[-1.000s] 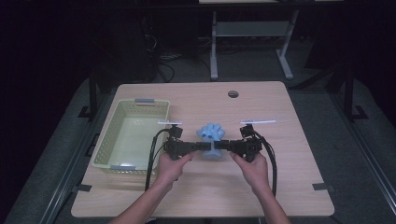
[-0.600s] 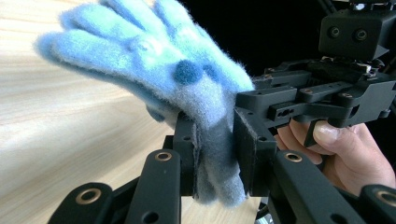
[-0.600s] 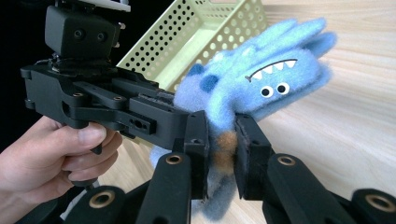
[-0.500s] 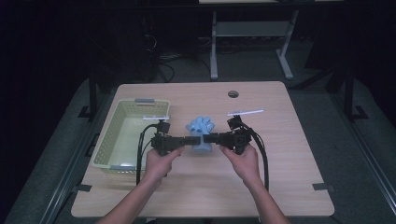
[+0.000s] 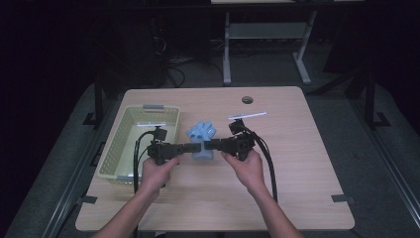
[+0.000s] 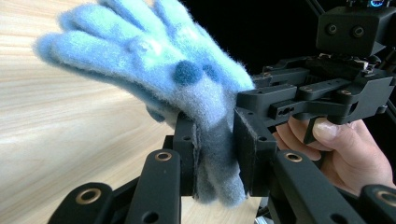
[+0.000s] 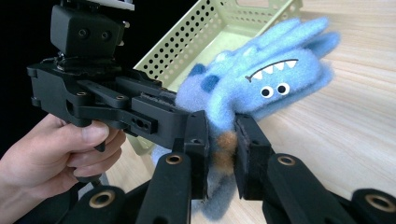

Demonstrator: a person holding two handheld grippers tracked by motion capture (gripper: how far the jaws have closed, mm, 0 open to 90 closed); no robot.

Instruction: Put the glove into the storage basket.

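Both tools clamp the fuzzy blue glove [image 5: 201,140] from opposite sides: the left tool [image 5: 192,147] and the right tool [image 5: 212,145] meet at its cuff. The glove hangs just above the counter [image 5: 297,168], beside the green basket [image 5: 115,148].

A: How did the arms lie?

B: Both forearms came in from the near edge and spread apart a little. The left hand [image 5: 157,171] gripped the handle of the left gripper [image 5: 197,147], which pointed level toward the right.

A: And the other one?

B: The right hand [image 5: 246,166] held the right gripper [image 5: 208,146] level too, pointing left, so the two tips met nose to nose. A cable trailed from each down past the wrist.

A: The jaws?

B: Nearly closed on both, each pair pinching the same soft blue glove [image 5: 200,134] from opposite sides.
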